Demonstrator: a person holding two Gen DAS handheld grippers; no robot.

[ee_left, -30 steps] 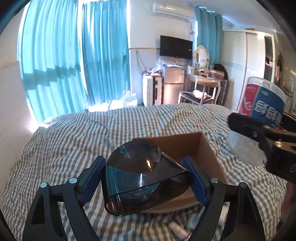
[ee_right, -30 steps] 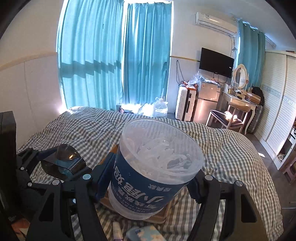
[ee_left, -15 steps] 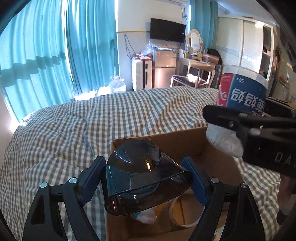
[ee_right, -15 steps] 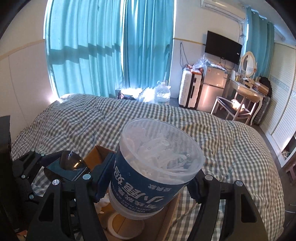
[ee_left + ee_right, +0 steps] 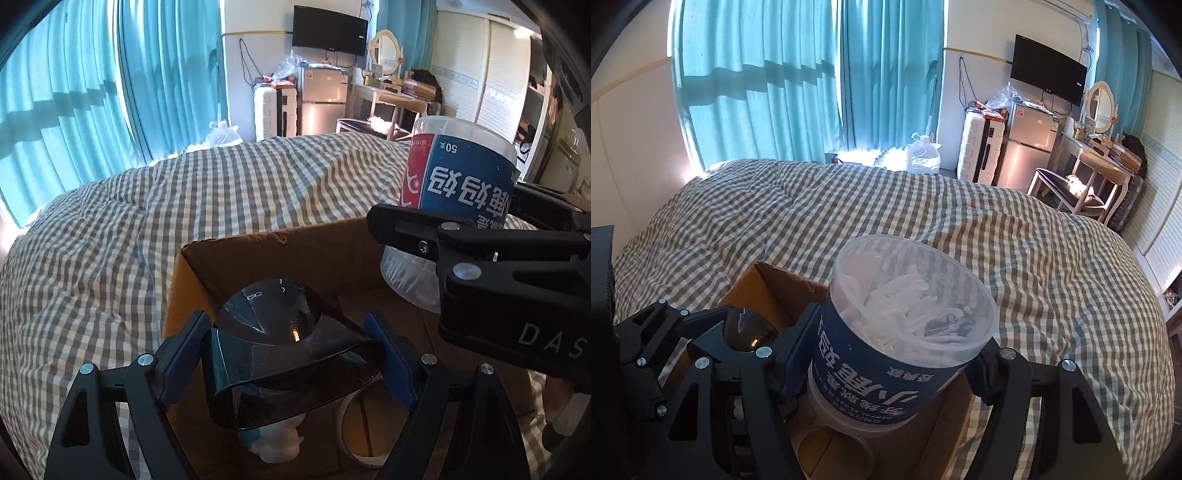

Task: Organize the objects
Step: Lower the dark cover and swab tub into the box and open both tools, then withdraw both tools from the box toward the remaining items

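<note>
A: Left wrist view first: the left gripper [image 5: 291,354] has its blue pads [image 5: 183,356] wide apart and pressed on both sides of a dark smoked-plastic container [image 5: 288,347], which hangs over the open cardboard box [image 5: 295,254] on the checked bedcover [image 5: 147,221]. The right gripper [image 5: 894,369] has its jaws narrower, clamped on a tub of dental floss picks [image 5: 905,328], upside down by its label, also over the box.

B: What may go wrong?

A: I think three things. The two grippers are very near each other above one box, so they can collide when going down. The dark container is smooth and held only at its sides, so it may slip or tilt. And if the tub is released too high, it can fall on the things below, or roll (the lid may open, I cannot tell how tight it is).

B: And the count?

A: Two grippers, one dark container, one tub, one box. Inside the box I see one tape roll [image 5: 360,424] and one white-and-blue item [image 5: 273,443], not identifiable.
</note>
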